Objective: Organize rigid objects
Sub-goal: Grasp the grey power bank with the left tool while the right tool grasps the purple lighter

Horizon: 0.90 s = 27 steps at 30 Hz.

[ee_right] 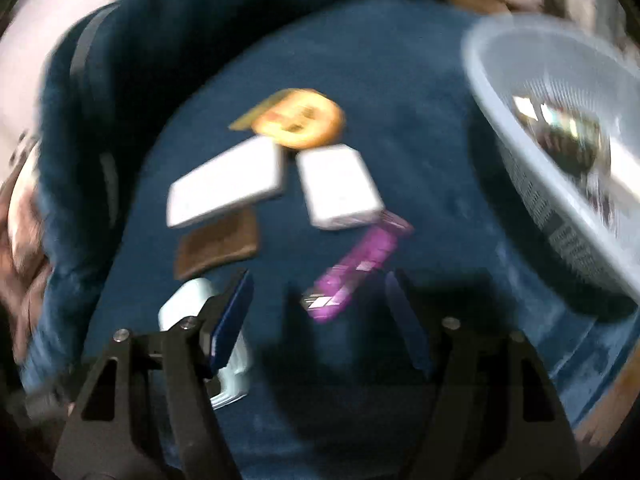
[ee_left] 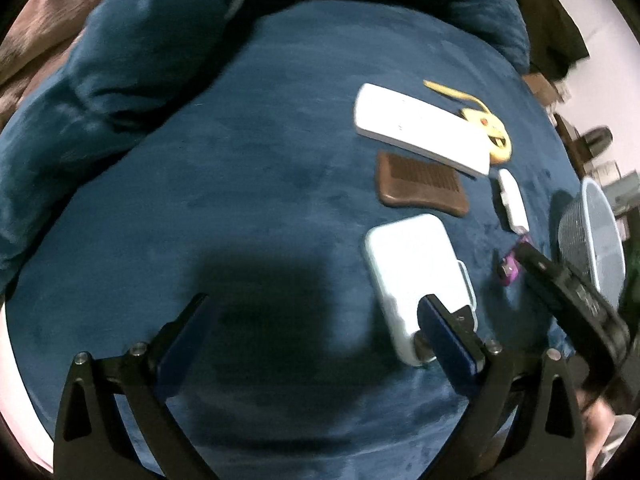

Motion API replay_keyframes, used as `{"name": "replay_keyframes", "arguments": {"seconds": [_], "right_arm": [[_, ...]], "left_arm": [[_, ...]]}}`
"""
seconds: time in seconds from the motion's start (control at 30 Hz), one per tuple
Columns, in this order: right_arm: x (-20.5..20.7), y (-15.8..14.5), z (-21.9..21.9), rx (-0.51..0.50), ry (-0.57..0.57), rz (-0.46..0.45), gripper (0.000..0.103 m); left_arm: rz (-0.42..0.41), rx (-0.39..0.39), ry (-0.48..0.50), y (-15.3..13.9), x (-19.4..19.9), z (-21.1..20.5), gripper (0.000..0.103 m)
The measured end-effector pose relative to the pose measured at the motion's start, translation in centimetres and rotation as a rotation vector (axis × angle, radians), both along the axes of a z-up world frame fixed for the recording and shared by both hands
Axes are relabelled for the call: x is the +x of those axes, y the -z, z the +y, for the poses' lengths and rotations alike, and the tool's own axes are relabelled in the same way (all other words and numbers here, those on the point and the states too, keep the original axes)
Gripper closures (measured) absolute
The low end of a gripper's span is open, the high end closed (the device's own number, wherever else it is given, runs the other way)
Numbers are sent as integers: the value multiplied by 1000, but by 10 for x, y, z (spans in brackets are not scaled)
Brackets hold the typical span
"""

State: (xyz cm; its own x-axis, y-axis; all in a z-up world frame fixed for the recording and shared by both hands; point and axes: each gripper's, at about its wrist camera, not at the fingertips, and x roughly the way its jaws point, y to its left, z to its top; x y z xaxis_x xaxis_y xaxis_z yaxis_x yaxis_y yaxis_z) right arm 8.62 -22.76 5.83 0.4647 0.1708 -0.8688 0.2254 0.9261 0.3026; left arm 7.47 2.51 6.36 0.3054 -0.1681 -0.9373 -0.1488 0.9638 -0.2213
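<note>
Through the left wrist camera, your left gripper (ee_left: 316, 316) stood spread and empty above the blue cloth (ee_left: 240, 208), its right finger overlapping the pale case (ee_left: 412, 264). Through the blurred right wrist camera, your right gripper (ee_right: 320, 292) hung released over the purple lighter (ee_right: 352, 270), beside the basket (ee_right: 532, 184).

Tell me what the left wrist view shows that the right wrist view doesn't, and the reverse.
Only the left wrist view shows the right gripper itself, reaching in beside the purple item, and the open left gripper over bare blue cloth.

Only the right wrist view shows inside the mesh basket, where something dark and shiny lies, blurred; the right gripper is open above the purple item.

Both show the long white case, brown comb, yellow toy, small white box and pale blue case.
</note>
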Motion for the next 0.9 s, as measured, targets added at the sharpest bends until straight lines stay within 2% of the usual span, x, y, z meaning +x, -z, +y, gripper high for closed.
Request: {"name": "replay_keyframes", "arguments": {"seconds": [0.03,0.13,0.17,0.27,0.33,0.5,0.57,0.6,0.67,0.73,0.8,0.9], "right_arm": [[7,5,-4,7,3,29,42],[27,14,4,-62,-59,98,49],[30,15,7,-99,-79,115,57],[30,12,5,-156,-119,125,76],[23,9,1,-150,-154,121,80],[12,10,-9,-73,-173,123,81],[13,12,-16,-44,-169,124,80],[12,15,-21,-32,-169,130,80],[11,15,-22,-21,-176,139,80],[18,18,-22,-32,-199,159,80],[18,16,-12,-54,-226,160,80],[15,5,-9,-25,-260,130,82]], "left_arm": [[6,2,8,2,4,-8,2],[38,1,9,10,14,-26,2],[53,-6,3,13,17,-31,2],[95,-23,-11,22,24,-43,2],[104,-37,-17,26,27,-53,2],[145,21,-34,42,37,-73,3],[138,58,-26,48,36,-78,9],[112,58,-12,47,34,-80,13],[73,40,39,41,28,-85,31],[70,39,71,36,24,-86,32],[71,4,73,33,18,-79,33],[60,-21,61,26,12,-70,35]]}}
